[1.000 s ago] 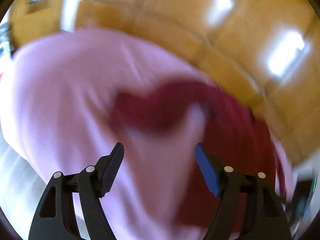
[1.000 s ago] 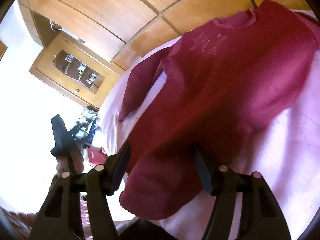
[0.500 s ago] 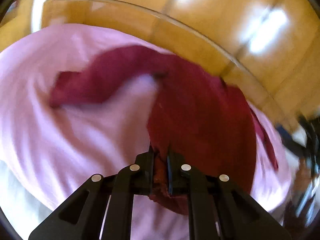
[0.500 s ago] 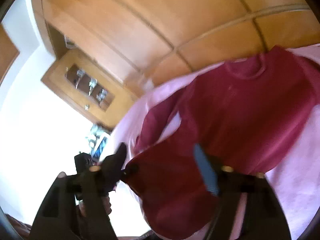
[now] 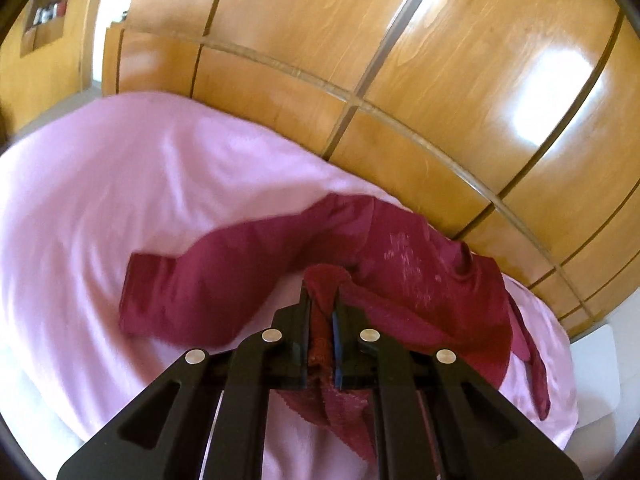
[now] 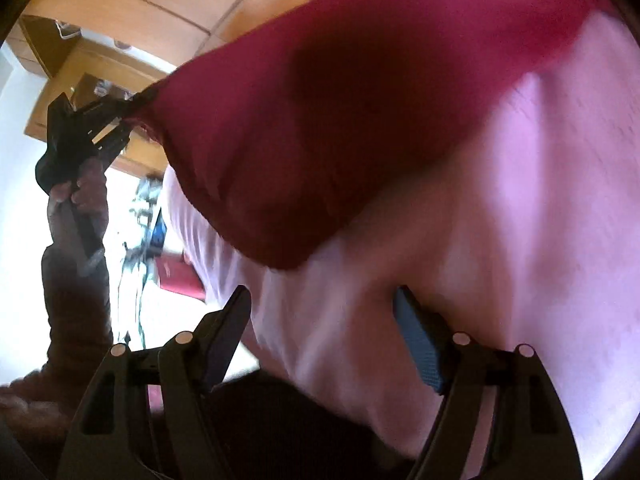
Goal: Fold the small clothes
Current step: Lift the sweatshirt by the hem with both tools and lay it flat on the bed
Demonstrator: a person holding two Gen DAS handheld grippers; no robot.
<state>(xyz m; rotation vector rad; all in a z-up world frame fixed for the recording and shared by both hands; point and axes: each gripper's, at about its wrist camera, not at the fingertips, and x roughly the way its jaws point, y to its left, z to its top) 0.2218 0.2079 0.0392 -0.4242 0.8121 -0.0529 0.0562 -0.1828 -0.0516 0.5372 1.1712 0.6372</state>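
Wardrobe: glossy wooden doors [image 5: 440,80] run behind the bed and fill the top of the left wrist view, with bright patches of light on the panels.
Bed: a pink sheet [image 5: 120,200] covers it, rumpled and soft; the right wrist view shows the same sheet [image 6: 520,240] close up and blurred.
Garment: a dark red long-sleeved top [image 5: 400,264] lies across the sheet near the wardrobe side, with a faint pale print on its chest. One sleeve stretches out flat toward the left of the left wrist view, the other trails off toward the right edge of the bed. Its lower hem is gathered up off the sheet, so the cloth [image 6: 340,120] hangs in a taut slope from the lifted corner.
Left gripper: the left gripper [image 5: 322,316] has its jaws pressed together on a bunch of the red hem, fabric spilling out above and below them. From the right wrist view the same tool [image 6: 104,120] is seen raised at the left, pinching the corner of the top.
Right gripper: the right gripper [image 6: 320,320] has its jaws standing well apart, nothing between them but pink sheet beyond; it sits low, near the drooping edge of the top, not touching it.
Person: a hand [image 6: 76,196] and dark sleeve hold the left tool's handle.
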